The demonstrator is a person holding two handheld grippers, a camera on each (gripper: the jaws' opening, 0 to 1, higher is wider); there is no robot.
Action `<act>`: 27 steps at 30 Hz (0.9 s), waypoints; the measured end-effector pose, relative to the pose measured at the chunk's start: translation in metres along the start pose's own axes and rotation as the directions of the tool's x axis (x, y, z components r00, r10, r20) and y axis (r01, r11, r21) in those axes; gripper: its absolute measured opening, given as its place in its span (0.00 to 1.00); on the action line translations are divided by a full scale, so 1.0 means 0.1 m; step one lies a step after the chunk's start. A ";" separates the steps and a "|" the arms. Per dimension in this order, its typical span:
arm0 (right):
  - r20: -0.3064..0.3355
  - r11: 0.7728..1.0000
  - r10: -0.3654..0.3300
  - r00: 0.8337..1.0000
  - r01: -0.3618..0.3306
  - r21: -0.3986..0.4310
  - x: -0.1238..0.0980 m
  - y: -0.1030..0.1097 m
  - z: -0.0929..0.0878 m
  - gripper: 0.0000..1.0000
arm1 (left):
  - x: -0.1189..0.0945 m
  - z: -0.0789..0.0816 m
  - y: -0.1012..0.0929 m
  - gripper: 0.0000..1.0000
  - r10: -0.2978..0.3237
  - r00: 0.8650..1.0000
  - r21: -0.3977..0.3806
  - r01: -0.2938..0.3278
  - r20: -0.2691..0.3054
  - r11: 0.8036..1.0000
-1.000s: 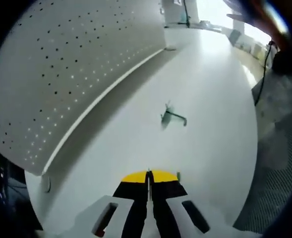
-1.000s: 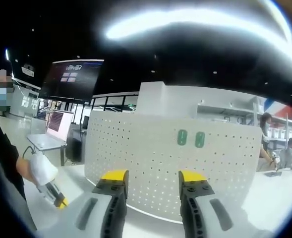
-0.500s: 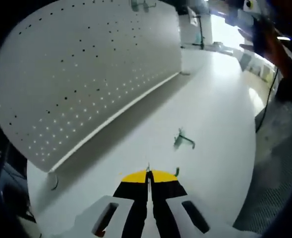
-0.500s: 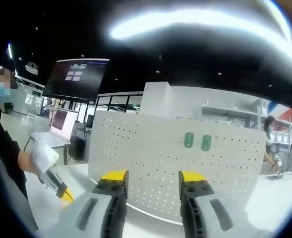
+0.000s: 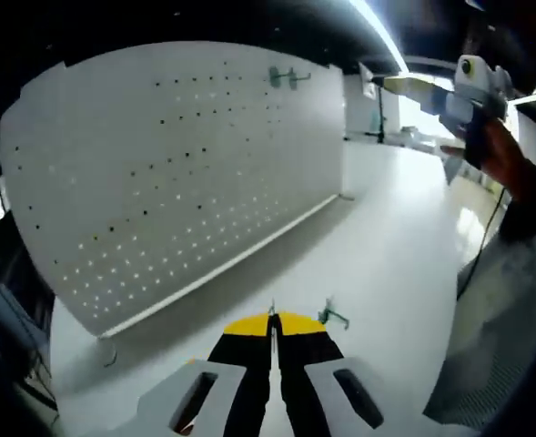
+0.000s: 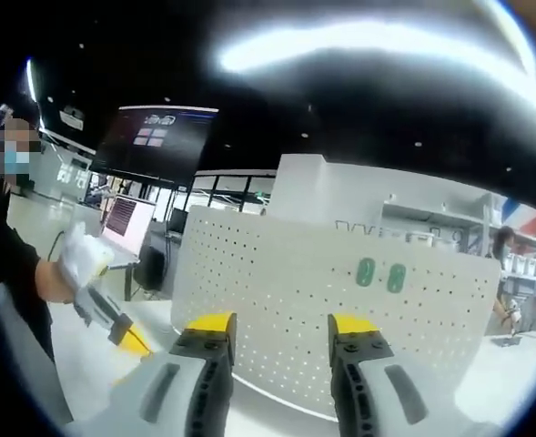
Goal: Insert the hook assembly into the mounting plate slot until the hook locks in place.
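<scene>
Left gripper view: white pegboard (image 5: 172, 173) stands upright at 10 o'clock on white table (image 5: 386, 237). Left gripper (image 5: 272, 320) at 6 o'clock, jaws pressed together, nothing between. Green hook (image 5: 331, 316) lies on table just beside yellow tips, at 5 o'clock.

Right gripper view: right gripper (image 6: 279, 325) jaws apart, empty, facing pegboard (image 6: 295, 300); two green plates (image 6: 381, 273) mounted at 2 o'clock.
</scene>
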State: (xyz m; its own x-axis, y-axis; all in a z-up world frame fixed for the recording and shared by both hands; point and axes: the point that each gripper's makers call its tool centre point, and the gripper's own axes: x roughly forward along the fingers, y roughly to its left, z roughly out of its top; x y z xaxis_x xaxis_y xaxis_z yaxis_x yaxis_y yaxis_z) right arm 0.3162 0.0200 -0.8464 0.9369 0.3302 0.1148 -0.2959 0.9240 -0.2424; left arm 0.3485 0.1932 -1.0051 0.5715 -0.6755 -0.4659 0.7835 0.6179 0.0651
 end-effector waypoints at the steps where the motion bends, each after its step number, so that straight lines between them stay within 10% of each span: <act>1: 0.000 1.000 0.002 1.000 -0.002 -0.001 0.00 0.01 0.01 0.38 | -0.01 0.03 0.00 0.01 0.000 1.000 -0.005 0.000 0.011 1.000; 27: -0.004 0.990 0.132 0.991 -0.132 -0.043 0.09 0.53 0.09 0.35 | -0.37 0.85 -0.12 0.01 -0.043 0.946 -0.154 0.097 0.321 0.983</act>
State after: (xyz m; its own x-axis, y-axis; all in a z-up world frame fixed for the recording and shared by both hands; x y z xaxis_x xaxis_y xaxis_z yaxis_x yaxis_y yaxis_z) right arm 0.3066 0.0740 -0.8494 0.8906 0.4482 0.0777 -0.4086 0.8633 -0.2963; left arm 0.3385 0.1767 -0.9135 0.5849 -0.7950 -0.1608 0.7885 0.6038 -0.1171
